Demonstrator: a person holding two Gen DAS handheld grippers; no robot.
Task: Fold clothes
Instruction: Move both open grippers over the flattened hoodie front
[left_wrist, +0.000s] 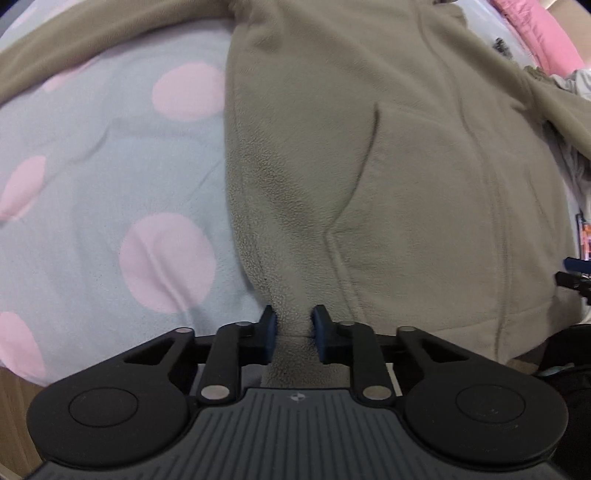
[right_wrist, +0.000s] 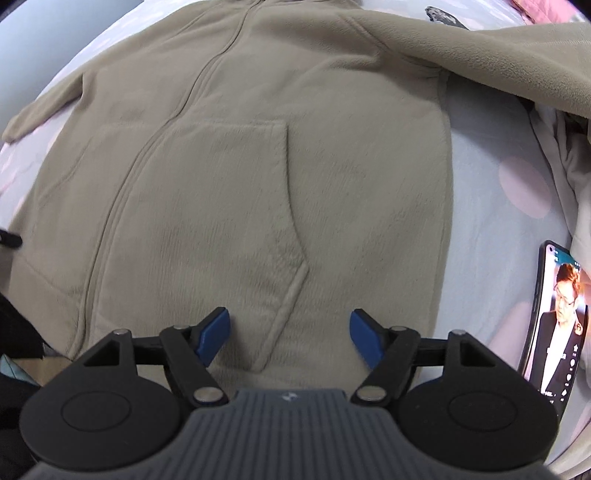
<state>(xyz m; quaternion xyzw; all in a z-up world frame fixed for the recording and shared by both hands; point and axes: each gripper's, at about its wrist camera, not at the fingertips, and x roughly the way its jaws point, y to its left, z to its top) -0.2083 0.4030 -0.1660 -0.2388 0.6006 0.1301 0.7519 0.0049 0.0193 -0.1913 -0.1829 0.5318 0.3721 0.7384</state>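
A beige fleece zip jacket (right_wrist: 258, 166) lies front up and spread flat on a bed, with its sleeves out to both sides. In the left wrist view the same jacket (left_wrist: 388, 166) fills the right half, and my left gripper (left_wrist: 293, 321) is shut on a pinch of its bottom hem at the left corner. My right gripper (right_wrist: 290, 334) hovers open over the hem near the right pocket, its blue pads (right_wrist: 214, 332) wide apart with only flat fleece beneath them.
The bedsheet (left_wrist: 92, 155) is pale blue with large pink dots. A phone (right_wrist: 557, 325) with a lit screen lies on the bed right of the jacket. Other pale clothing (right_wrist: 576, 177) is heaped at the far right. A wooden edge (left_wrist: 14, 417) shows at lower left.
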